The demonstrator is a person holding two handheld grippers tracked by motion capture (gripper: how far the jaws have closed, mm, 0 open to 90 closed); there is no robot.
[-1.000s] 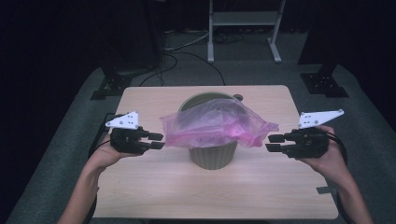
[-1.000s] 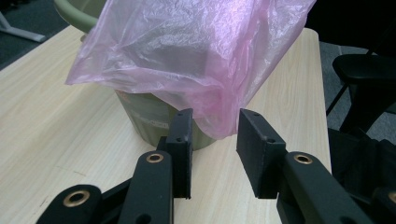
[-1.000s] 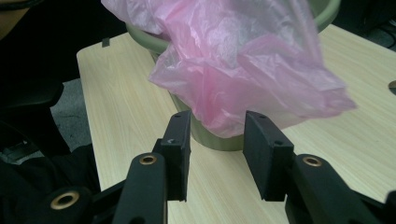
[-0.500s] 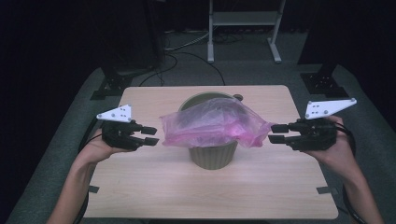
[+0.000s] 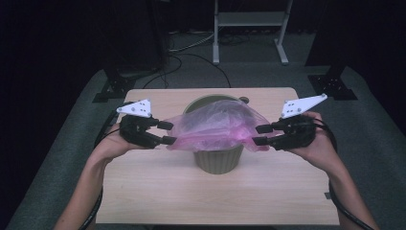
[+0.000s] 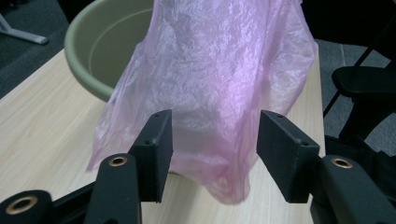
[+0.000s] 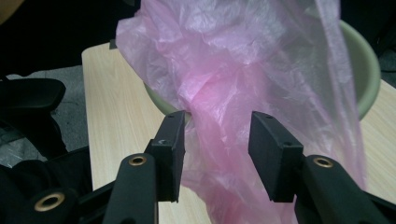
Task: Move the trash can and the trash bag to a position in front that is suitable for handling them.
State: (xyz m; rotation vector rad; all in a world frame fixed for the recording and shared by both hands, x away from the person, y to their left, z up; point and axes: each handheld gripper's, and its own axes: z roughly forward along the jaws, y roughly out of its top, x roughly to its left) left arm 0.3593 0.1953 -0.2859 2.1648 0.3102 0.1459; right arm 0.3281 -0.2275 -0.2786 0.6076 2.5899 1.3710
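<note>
Draped over the mouth of a green bucket (image 5: 218,160) at the centre of the high view lies a thin pink plastic bag (image 5: 215,129), crumpled and see-through, its two ends spilling past the rim toward frame left and frame right. The bucket stands on a pale wooden table (image 5: 158,191). At left of centre the left gripper (image 5: 167,132) points inward at the bag's end; its jaws have just been opening and stand apart, with the hanging corner of the bag between them (in the left gripper view the pads flank the film without pressing it). At right of centre the right gripper (image 5: 259,134) mirrors this: jaws likewise just opening, parted, a fold of the bag lying between them and loose, as the right gripper view confirms. Each gripper carries a grey three-cornered plate on top and is held by a bare hand coming up from the lower edge. Behind the table, upper centre, a metal stand (image 5: 249,28) rests on grey floor.
</note>
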